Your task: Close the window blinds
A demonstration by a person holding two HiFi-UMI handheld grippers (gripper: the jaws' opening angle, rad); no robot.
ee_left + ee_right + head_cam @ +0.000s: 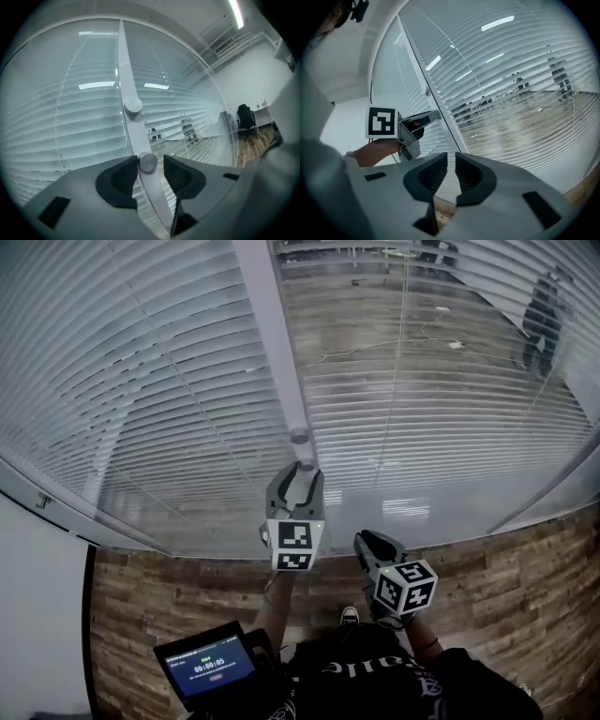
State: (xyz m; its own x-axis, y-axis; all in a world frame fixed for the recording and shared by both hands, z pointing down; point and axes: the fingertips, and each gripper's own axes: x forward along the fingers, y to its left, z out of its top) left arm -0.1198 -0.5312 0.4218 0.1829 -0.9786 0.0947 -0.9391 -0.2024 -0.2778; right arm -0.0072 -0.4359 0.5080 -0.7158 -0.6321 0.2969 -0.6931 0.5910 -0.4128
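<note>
White slatted blinds (169,399) hang behind glass on both sides of a white upright post (277,343). Two round knobs sit on the post, the upper knob (133,106) above the lower knob (148,162). My left gripper (150,164) points level at the post and is open, with the lower knob between its jaws: the left pad lies close against it, the right pad stands apart. In the head view the left gripper (298,486) reaches the post just under the knobs. My right gripper (375,554) hangs back lower right, its jaws (451,161) drawn to a narrow slit, holding nothing.
A wood-plank floor (159,596) lies below the glass. A white wall (37,615) stands at the left. A tablet with a lit screen (208,667) sits at the person's left side. Beyond the glass a figure (542,320) stands in another room.
</note>
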